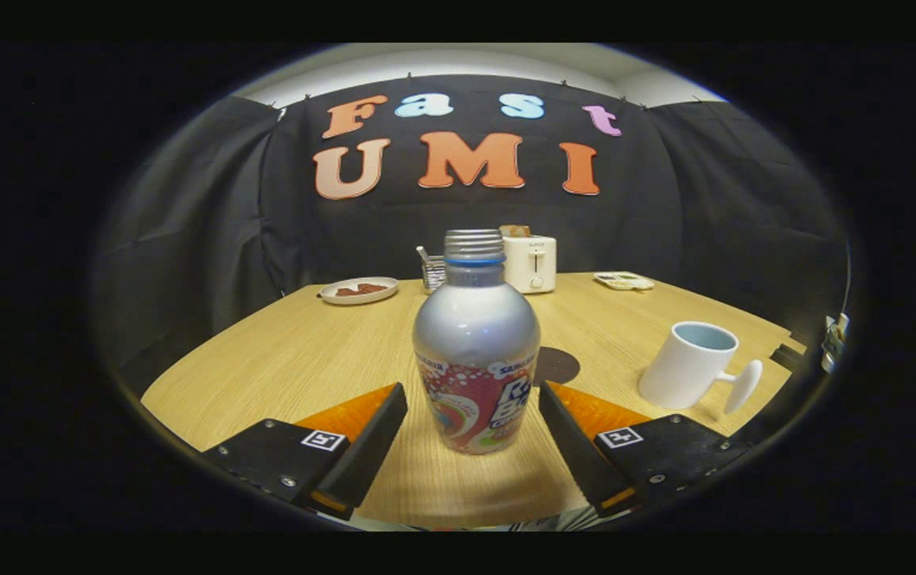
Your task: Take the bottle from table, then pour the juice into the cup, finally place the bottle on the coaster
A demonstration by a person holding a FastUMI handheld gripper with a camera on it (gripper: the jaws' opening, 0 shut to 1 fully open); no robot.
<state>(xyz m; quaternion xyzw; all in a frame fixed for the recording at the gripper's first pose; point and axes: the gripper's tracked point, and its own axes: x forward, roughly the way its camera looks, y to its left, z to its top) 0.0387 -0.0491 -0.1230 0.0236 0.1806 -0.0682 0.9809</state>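
Bottle (476, 351) stands upright on the table (282, 359), right between the two fingers of the gripper (473, 419), which is spread wide, a clear gap on each side of the bottle, no contact yet. Taking the bottle as landmark: cup (689, 363) sits beyond and to the right of it, upright, handle pointing away from the bottle; dark round coaster (557, 366) lies just behind the bottle, partly hidden by it; toaster (530, 263), a plate (358, 291) and a small dish (624, 280) sit well behind it near the wall

Handling guess: bottle looks like stiff metal or hard plastic with a glossy label wrap, so rigid but probably slippery; cap seems off, threads bare, so it can spill if tipped early. Weight unknown, fill level not visible, likely moderate. Round body means the fingers meet it on narrow lines, so it can rotate or slide in the grip during the pour. Best hold looks like the straight labelled lower body, where the fingers already line up, not the sloped shoulder or the neck. Squeeze firmly, centred, keep it vertical until over the cup
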